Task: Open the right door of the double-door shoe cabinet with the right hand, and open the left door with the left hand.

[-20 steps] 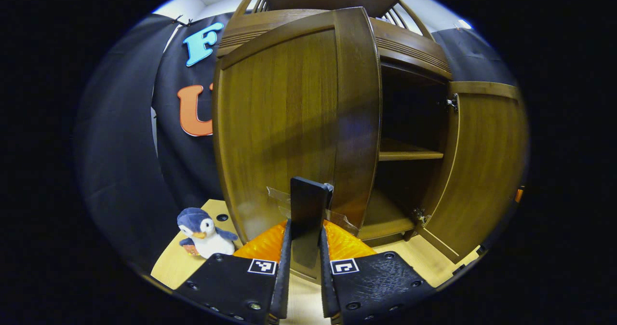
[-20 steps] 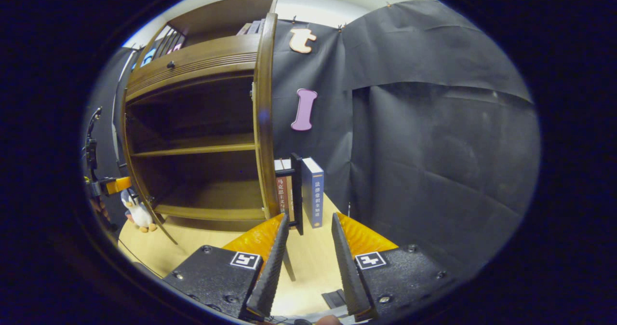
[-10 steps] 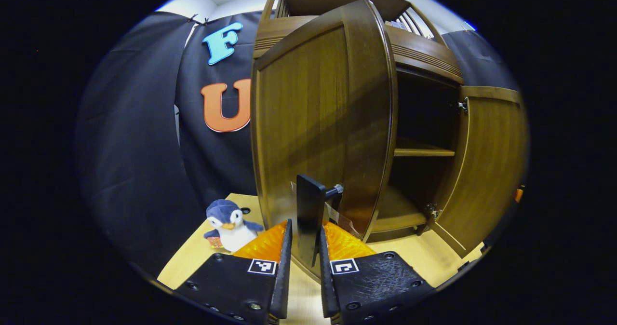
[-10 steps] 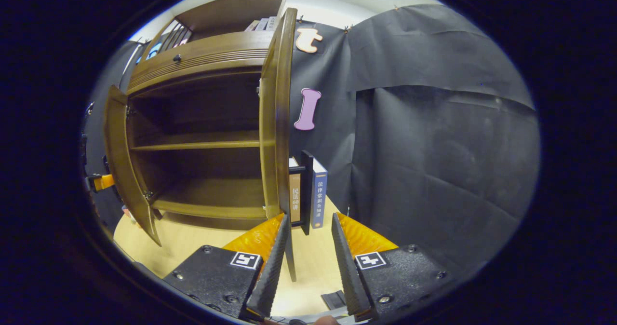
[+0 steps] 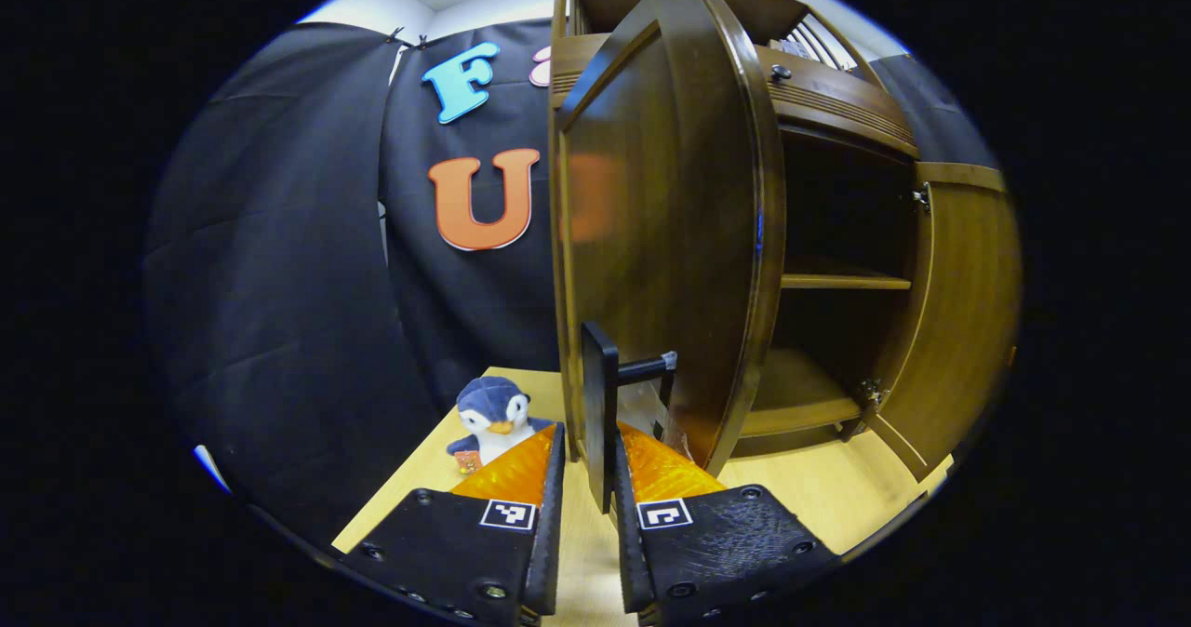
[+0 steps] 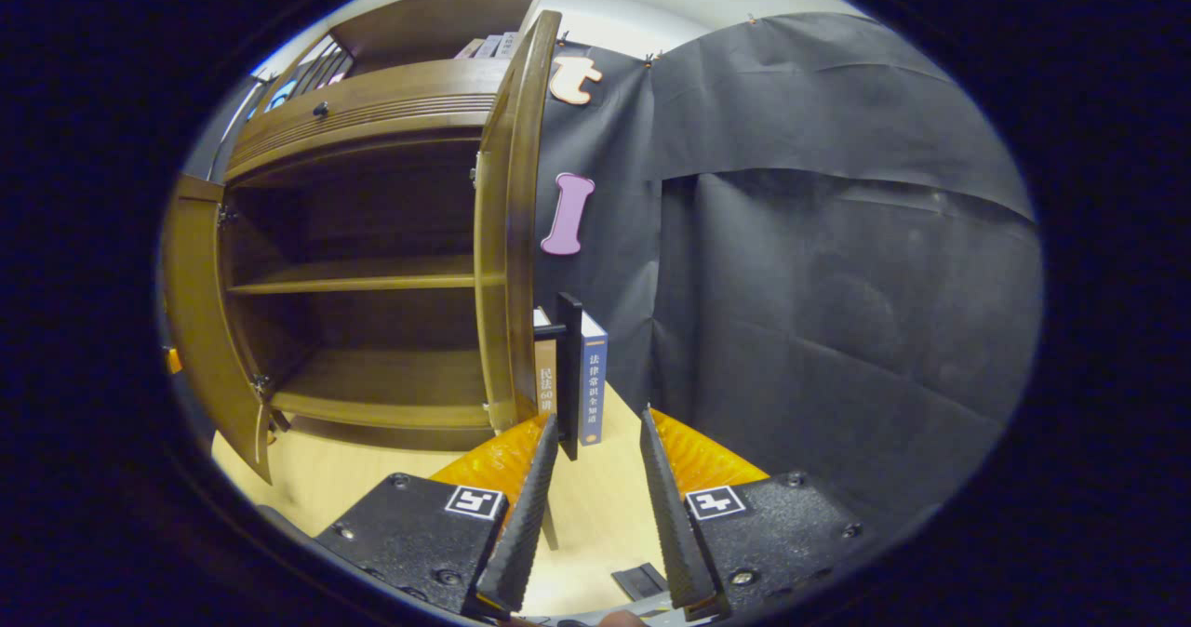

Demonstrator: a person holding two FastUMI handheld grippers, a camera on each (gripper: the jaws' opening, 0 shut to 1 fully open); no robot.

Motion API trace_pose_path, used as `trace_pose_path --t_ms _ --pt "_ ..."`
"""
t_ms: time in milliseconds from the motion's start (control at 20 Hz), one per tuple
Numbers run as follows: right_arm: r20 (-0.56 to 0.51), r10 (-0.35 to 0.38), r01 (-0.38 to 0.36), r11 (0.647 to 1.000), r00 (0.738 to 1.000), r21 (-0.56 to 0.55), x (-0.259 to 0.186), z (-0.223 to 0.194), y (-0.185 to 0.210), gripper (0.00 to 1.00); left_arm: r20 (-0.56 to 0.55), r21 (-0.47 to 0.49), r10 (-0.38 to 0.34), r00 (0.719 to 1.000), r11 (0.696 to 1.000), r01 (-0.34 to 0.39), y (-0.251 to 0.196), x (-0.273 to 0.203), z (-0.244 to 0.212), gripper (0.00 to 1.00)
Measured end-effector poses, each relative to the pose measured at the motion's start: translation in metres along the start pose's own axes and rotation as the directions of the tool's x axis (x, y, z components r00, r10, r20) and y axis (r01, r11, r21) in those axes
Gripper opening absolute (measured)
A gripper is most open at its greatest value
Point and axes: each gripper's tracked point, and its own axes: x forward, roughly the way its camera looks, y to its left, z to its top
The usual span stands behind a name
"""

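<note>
The brown wooden shoe cabinet (image 5: 837, 115) stands with both doors swung out. In the left gripper view the left door (image 5: 670, 236) is nearly edge-on, and my left gripper (image 5: 588, 441) is shut on its black bar handle (image 5: 600, 394). The right door (image 5: 958, 311) hangs open at the far right. In the right gripper view the right door (image 6: 507, 236) is edge-on, and its black handle (image 6: 568, 366) stands just ahead of my left finger. My right gripper (image 6: 595, 469) is open and grips nothing. The left door (image 6: 200, 301) shows at the left.
A plush penguin (image 5: 493, 413) sits on the light wooden table (image 5: 837, 497) left of the left door. Upright books (image 6: 591, 376) stand behind the right door's handle. Inside the cabinet is a bare shelf (image 6: 363, 278). Black cloth walls close in both sides.
The left door has swung further outward with my left gripper shut on its handle. The right gripper has stayed open by the right door, shifting only slightly.
</note>
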Motion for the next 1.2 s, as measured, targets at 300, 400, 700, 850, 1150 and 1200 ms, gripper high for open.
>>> trace_pose_path --t_ms 300,400,700,850,1150,1200 --pt "-0.011 -0.04 0.04 0.999 0.999 0.014 0.0 0.0 0.001 0.58 0.019 -0.004 0.015 1.0 1.0 -0.015 0.023 -0.002 -0.003 0.22" --pt "-0.006 -0.055 0.055 0.998 0.998 0.013 -0.004 0.002 0.002 0.58 0.025 -0.015 0.01 1.0 1.0 -0.009 0.027 -0.003 -0.004 0.34" --pt "0.033 -0.056 0.055 0.998 0.998 0.029 -0.019 0.009 0.016 0.58 0.041 -0.04 -0.014 0.999 0.999 0.015 0.038 -0.005 -0.004 0.26" --pt "0.051 -0.03 0.029 0.999 0.998 0.018 -0.029 0.011 0.035 0.58 0.041 -0.032 -0.031 0.999 0.999 0.032 0.042 -0.004 -0.004 0.26" --pt "0.057 0.044 -0.043 0.999 0.997 -0.029 -0.027 0.014 0.08 0.58 0.032 -0.037 -0.059 0.998 0.998 0.06 0.053 -0.005 -0.007 0.26" --pt "0.056 0.054 -0.052 0.998 0.997 -0.031 -0.026 0.015 0.085 0.58 0.026 -0.032 -0.06 0.998 0.998 0.061 0.055 -0.006 -0.007 0.26"
